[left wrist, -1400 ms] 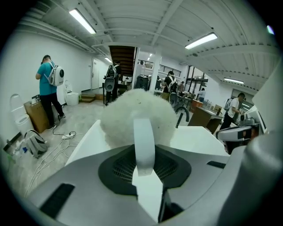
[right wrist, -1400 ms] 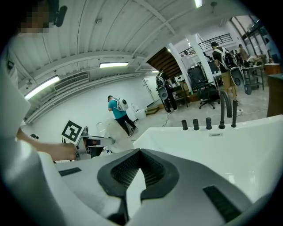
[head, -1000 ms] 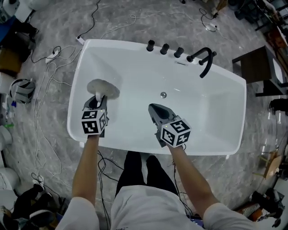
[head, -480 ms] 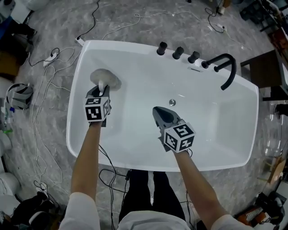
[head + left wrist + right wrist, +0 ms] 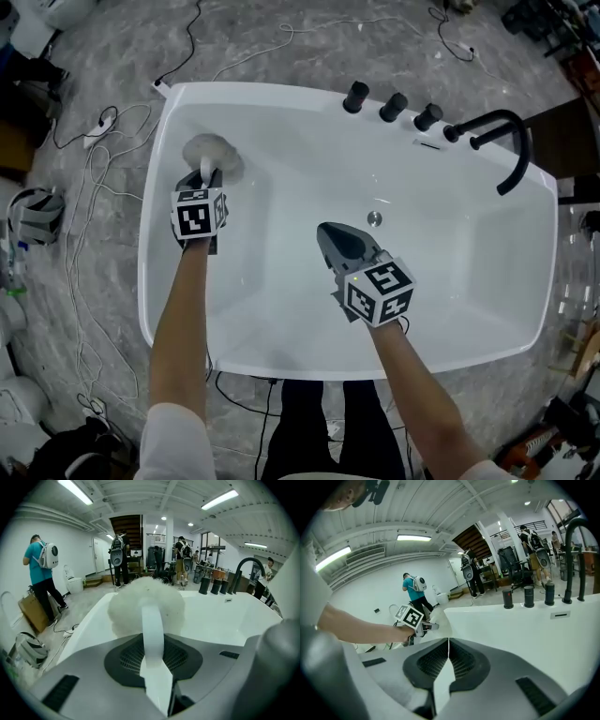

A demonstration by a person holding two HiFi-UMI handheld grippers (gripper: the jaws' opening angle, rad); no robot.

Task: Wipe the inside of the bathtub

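Observation:
The white bathtub (image 5: 148,246) fills the head view. My left gripper (image 5: 207,184) is shut on the white handle (image 5: 152,634) of a fluffy white scrubber (image 5: 211,150), whose head rests against the tub's inner slope near the far left corner. The left gripper view shows the scrubber head (image 5: 145,599) just past the jaws. My right gripper (image 5: 326,232) hovers over the middle of the tub, a little short of the drain (image 5: 375,218), shut with nothing in it. In the right gripper view, its jaws (image 5: 448,641) meet in a thin line, and the left gripper (image 5: 427,626) appears beyond.
A black faucet (image 5: 502,141) and three black knobs (image 5: 394,106) stand on the tub's far right rim. White cables (image 5: 98,178) trail over the grey floor left of the tub. People stand in the room beyond, seen in both gripper views.
My left gripper has carried the scrubber farther toward the tub's far left corner. The head camera has shifted forward over the tub. The right gripper has stayed near the drain.

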